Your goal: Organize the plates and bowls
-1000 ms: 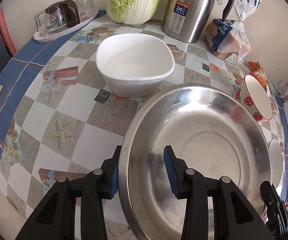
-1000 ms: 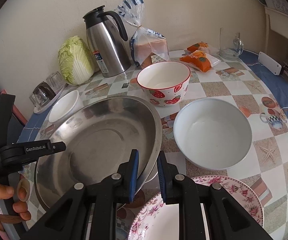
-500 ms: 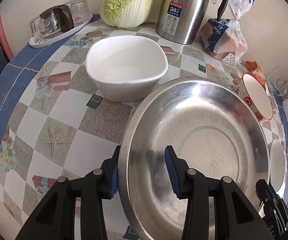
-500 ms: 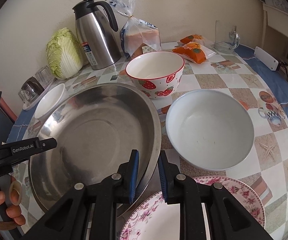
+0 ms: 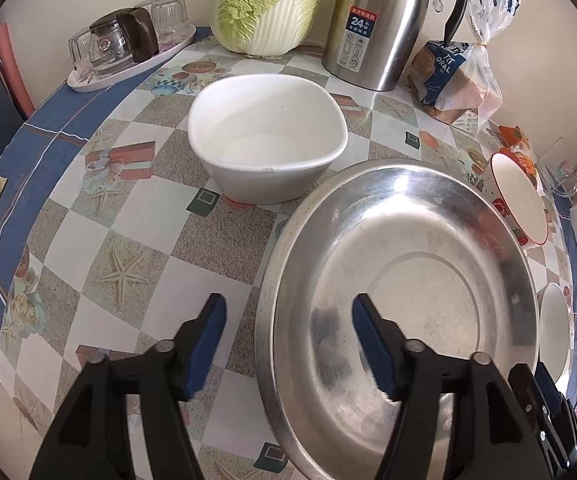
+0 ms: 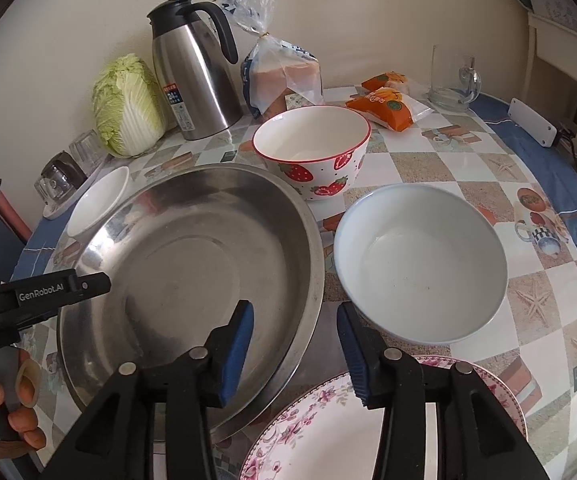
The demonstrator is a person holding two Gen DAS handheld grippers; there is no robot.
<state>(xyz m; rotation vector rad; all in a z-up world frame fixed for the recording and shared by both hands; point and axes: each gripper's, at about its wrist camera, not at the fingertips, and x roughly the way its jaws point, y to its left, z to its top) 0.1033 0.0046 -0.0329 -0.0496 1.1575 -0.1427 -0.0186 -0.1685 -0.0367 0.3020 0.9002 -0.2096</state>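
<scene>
Opening around opposite rims of the steel basin (image 5: 404, 280), both the left gripper (image 5: 288, 340) and right gripper (image 6: 294, 344) are shown with fingers unclamped, lower frame.

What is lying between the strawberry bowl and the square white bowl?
The steel basin lies between the strawberry bowl and the square white bowl; the right wrist view shows this best.

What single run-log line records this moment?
phase: release | left gripper: opening, astride rim of round steel basin | right gripper: opening, astride opposite rim | basin: resting on checked tablecloth
</scene>
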